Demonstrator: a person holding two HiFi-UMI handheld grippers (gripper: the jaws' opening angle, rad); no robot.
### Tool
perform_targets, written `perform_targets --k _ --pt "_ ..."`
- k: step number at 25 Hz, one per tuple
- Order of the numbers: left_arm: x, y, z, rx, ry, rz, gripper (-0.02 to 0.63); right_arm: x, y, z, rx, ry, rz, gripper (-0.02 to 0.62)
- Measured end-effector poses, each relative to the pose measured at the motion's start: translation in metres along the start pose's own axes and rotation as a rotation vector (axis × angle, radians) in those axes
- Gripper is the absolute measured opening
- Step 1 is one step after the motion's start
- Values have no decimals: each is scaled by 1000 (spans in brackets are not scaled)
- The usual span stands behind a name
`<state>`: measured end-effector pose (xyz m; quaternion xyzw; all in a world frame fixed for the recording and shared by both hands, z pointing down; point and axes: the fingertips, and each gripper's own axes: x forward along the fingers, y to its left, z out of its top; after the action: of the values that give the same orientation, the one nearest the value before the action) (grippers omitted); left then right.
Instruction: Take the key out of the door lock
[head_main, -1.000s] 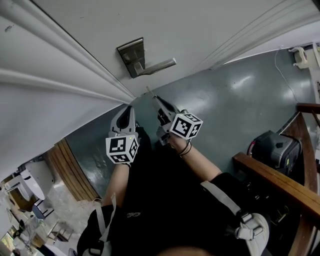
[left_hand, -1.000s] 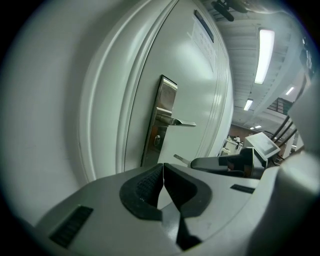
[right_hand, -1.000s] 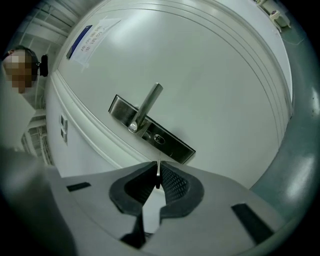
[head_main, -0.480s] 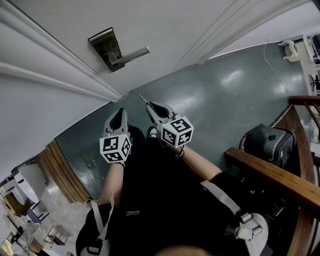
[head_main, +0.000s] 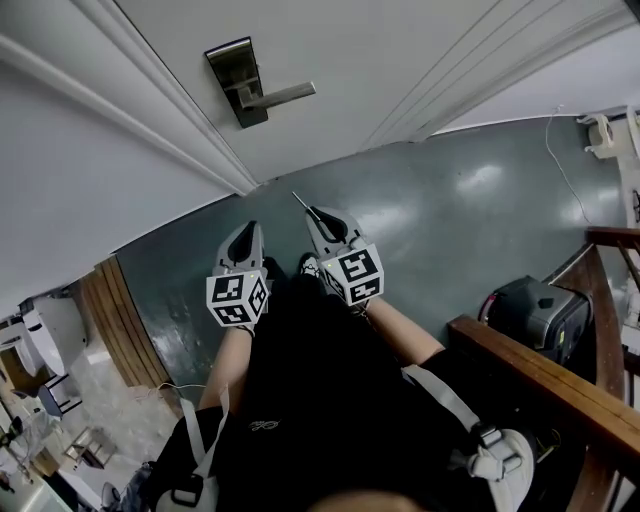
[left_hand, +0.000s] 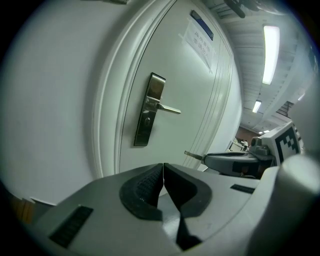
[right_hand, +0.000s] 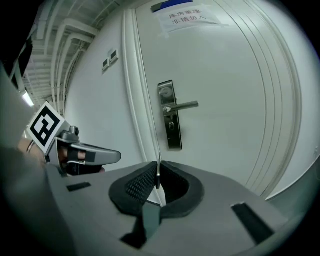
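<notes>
The silver lock plate (head_main: 235, 80) with its lever handle (head_main: 281, 95) sits on the white door, and no key shows in it. The thin metal key (head_main: 298, 200) sticks out of my right gripper (head_main: 316, 215), which is shut on it, well short of the door. In the right gripper view the key blade (right_hand: 158, 170) stands edge-on between the pads, with the lock plate (right_hand: 170, 115) ahead. My left gripper (head_main: 247, 236) hangs beside it, shut with nothing in it (left_hand: 163, 167). The left gripper view shows the key (left_hand: 192, 155) and the lock plate (left_hand: 148, 110).
A paper notice (right_hand: 187, 15) is stuck high on the door. The door frame moulding (head_main: 150, 90) runs along the left. A wooden handrail (head_main: 540, 370) and a black case (head_main: 530, 300) stand at the right on the grey-green floor (head_main: 450, 210).
The head view has shifted, so the lock plate sits elsewhere in the picture. Both grippers stay side by side away from the door, the key still in the right one.
</notes>
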<state>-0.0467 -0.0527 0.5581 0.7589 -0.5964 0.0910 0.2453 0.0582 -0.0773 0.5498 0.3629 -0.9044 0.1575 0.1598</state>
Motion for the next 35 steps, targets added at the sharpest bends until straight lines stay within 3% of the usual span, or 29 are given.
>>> perform_targets --k 9,23,28,35 --pt "-49 15 64 11 -153 -3 23 2 38 56 -153 -96 -36 31" --pt "-107 38 170 109 -393 -26 23 -4 79 173 -241 -341 -145 31" --pt "-114 34 195 169 -444 -44 23 -14 83 203 -269 -403 -174 31" --pt "-111 25 216 187 -484 -71 23 -22 77 226 -270 -446 -209 31"
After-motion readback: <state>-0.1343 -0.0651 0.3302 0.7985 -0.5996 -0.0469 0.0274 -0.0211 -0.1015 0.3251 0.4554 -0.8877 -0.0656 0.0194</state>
